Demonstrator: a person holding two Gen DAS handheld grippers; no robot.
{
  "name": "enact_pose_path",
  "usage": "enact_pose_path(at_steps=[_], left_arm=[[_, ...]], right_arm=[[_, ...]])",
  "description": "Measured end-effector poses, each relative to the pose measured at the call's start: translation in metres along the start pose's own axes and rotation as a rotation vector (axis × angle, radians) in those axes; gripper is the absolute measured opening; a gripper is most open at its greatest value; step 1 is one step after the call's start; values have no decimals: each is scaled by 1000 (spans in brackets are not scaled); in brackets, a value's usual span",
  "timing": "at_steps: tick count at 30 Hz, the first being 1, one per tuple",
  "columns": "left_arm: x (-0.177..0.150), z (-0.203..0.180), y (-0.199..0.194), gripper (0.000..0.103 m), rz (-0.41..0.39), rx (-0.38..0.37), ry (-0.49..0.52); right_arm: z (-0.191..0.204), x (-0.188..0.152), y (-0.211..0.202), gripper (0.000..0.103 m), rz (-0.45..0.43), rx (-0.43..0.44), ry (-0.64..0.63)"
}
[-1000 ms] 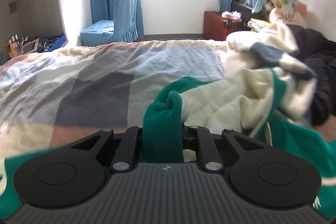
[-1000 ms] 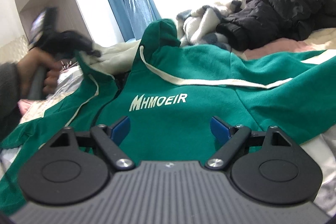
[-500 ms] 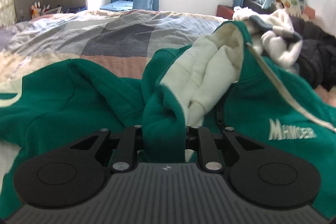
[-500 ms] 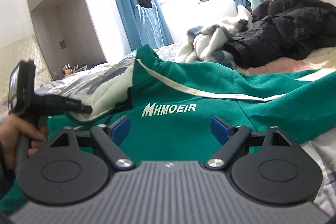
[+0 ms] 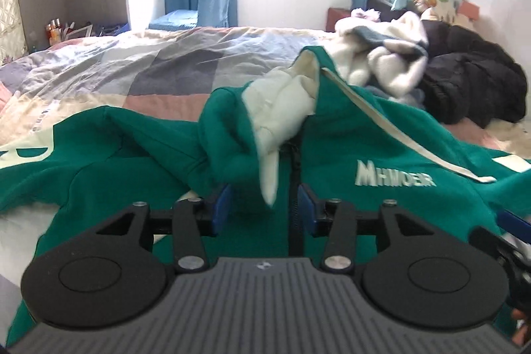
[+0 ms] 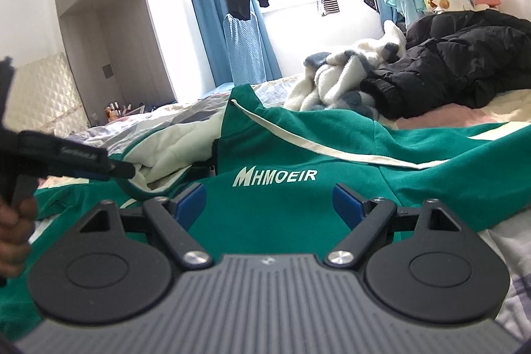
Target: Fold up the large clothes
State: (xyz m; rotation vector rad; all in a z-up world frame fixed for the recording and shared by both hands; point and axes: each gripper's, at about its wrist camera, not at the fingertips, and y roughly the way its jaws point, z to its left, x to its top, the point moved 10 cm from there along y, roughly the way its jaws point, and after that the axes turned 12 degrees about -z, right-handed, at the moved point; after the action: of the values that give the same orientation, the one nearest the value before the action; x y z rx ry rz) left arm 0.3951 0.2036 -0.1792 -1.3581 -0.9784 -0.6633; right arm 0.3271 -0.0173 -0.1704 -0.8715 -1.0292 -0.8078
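Jaws of the left gripper [image 5: 264, 208] were opening, green hoodie [image 5: 381, 138] fabric loose between them.
Right gripper [image 6: 268, 199] gaped empty; the released bunch could slump and spoil the fold.

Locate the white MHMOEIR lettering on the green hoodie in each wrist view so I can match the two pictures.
Left wrist view: the MHMOEIR lettering sits right of centre, lower half, on the green hoodie, beyond the right-hand pad, blurred.
Right wrist view: the lettering sits near centre, just above the open jaws, sharp and readable.
Shared landmark: the black puffer jacket, heaped on the bed at the right in both views.
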Motion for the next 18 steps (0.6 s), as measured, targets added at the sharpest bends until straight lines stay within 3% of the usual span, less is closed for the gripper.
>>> enact_pose_path(at_steps=[8,13,18], left_arm=[[-22,5,-2,51,-2,-10,-33],[-5,31,9,51,-37,12,-105],[8,54,23,58,-71,38,-134]], right_arm=[[13,2,0,85,18,-10,-4],[22,20,27,85,-14,-13,10],[27,26,55,85,-19,-1,0]])
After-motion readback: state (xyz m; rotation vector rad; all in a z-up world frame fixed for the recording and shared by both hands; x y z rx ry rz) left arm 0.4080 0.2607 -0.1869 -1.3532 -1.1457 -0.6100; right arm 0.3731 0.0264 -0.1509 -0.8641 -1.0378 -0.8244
